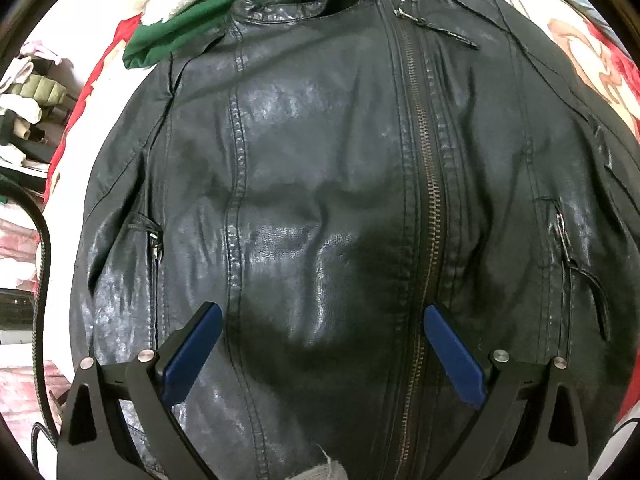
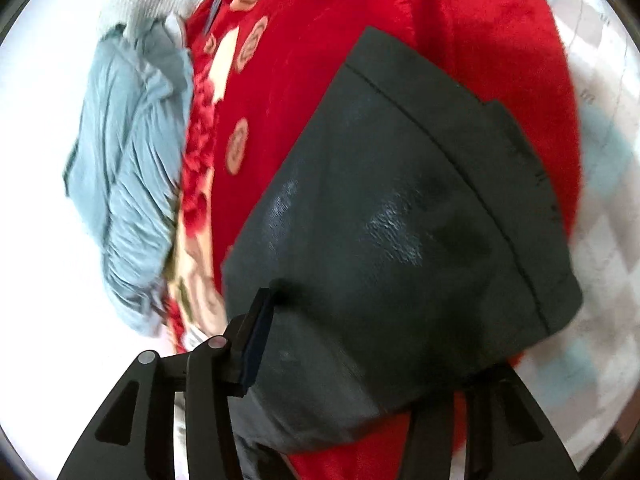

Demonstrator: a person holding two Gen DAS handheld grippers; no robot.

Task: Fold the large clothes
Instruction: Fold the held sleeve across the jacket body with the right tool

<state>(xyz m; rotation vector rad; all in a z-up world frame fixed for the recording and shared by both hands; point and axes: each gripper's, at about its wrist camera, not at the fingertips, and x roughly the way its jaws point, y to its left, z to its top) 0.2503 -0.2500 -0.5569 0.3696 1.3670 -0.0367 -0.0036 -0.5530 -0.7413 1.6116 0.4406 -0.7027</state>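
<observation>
A black leather jacket lies front up and spread flat, its zipper closed down the middle. My left gripper hovers open just above the jacket's lower front, blue pads wide apart with nothing between them. In the right wrist view, one black sleeve of the jacket stretches away with its cuff at the far end. It lies flat across my right gripper. The left finger stands at the sleeve's edge and the right finger is hidden under the leather. The jaws stand apart.
A red patterned blanket covers the surface under the jacket. A green garment with white stripes lies beyond the collar. A blue-grey garment is bunched left of the sleeve. Clutter and a black cable sit at the left edge.
</observation>
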